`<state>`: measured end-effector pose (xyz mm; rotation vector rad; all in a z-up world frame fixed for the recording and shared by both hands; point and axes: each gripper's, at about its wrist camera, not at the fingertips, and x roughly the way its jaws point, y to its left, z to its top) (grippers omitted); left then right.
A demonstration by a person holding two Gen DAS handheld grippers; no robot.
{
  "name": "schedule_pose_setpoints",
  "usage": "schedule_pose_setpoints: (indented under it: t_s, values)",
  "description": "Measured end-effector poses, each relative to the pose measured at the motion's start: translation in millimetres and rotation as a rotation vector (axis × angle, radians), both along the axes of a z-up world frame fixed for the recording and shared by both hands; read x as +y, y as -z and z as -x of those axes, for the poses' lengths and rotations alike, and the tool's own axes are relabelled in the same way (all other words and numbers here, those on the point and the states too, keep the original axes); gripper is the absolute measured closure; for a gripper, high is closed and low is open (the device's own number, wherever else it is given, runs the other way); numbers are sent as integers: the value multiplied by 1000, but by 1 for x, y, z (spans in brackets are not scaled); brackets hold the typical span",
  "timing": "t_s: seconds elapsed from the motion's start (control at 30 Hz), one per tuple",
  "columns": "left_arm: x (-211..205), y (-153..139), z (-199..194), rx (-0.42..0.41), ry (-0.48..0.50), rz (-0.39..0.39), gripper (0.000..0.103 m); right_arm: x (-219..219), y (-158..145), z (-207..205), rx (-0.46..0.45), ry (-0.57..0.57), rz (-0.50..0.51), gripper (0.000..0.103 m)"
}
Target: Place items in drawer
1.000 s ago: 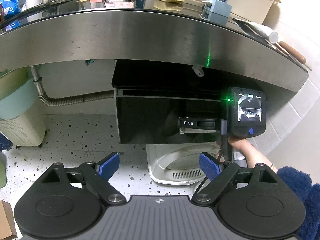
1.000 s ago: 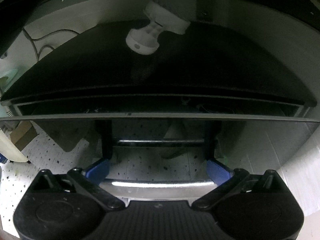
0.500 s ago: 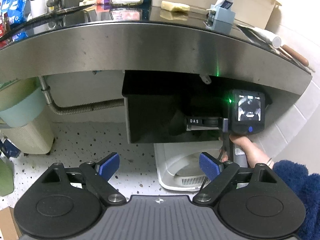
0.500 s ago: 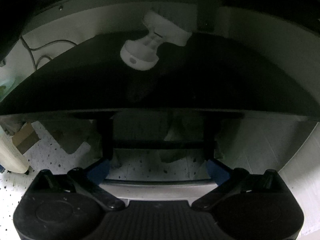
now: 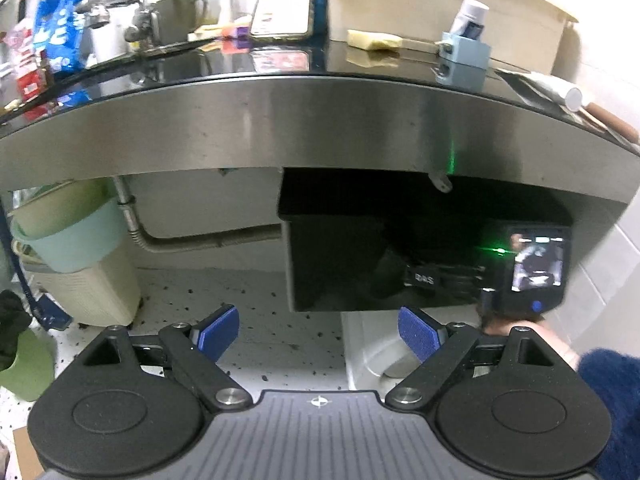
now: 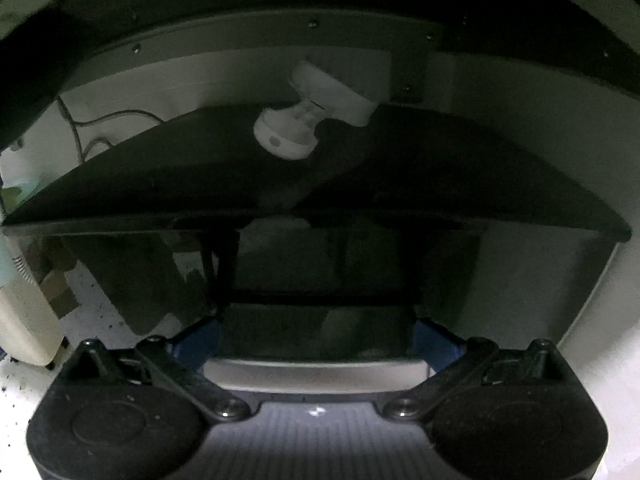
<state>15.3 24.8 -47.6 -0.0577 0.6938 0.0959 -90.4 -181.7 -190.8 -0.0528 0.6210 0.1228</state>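
Note:
A black drawer (image 5: 360,264) hangs under the steel counter edge (image 5: 280,128) and is pushed shut. My left gripper (image 5: 318,330) is open and empty, held back from the drawer above the floor. My right gripper (image 6: 316,340) is open, its jaws against the glossy drawer front (image 6: 320,264); its body with the lit screen (image 5: 536,268) shows at the drawer's right in the left wrist view. A white knob-like fitting (image 6: 296,132) sits above the drawer top (image 6: 280,172). On the counter lie a phone (image 5: 282,12), a yellowish sponge (image 5: 372,40) and a blue holder (image 5: 464,56).
A grey hose (image 5: 180,240) runs under the counter at left. A teal tub (image 5: 68,232) sits on a cream bin (image 5: 88,292). A white appliance (image 5: 372,348) stands on the speckled floor below the drawer. A tiled wall (image 5: 600,272) is at right.
The drawer went from slightly open to fully shut as my right gripper pushed its front in. My left gripper rose and pulled back, so more of the countertop shows.

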Motion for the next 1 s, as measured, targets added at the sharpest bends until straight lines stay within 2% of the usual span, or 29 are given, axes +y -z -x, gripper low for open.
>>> schedule_pose_setpoints:
  t_s: [0.07, 0.2, 0.33, 0.5, 0.53, 0.63, 0.8, 0.9, 0.97, 1.0]
  values:
    - [1, -1, 0, -2, 7, 5, 16, -1, -8, 16, 7, -19, 29, 0]
    - [3, -1, -2, 2, 38, 29, 16, -11, -30, 69, -72, -78, 79, 0]
    - [1, -3, 0, -12, 39, -17, 16, -22, -51, 123, -108, -102, 87, 0]
    - [2, -8, -1, -15, -23, -74, 14, -43, -79, 178, -105, -68, 20, 0]
    - [2, -8, -2, -13, -19, -83, 10, -48, -85, 188, -103, -58, 4, 0]
    - [3, -11, -1, -11, 12, -82, 6, -61, -100, 221, -88, -37, -49, 0]
    - [-3, -15, 3, -19, 50, -62, 5, -74, -124, 243, -51, -13, -111, 0]
    - [-6, -17, 5, -15, 62, -58, 5, -73, -141, 229, -35, 44, -103, 0]
    - [-7, -19, 6, -13, 72, -48, 5, -74, -150, 236, -37, 81, -104, 0]
    - [-8, -20, 7, -16, 74, -44, 5, -65, -154, 220, -37, 88, -108, 0]
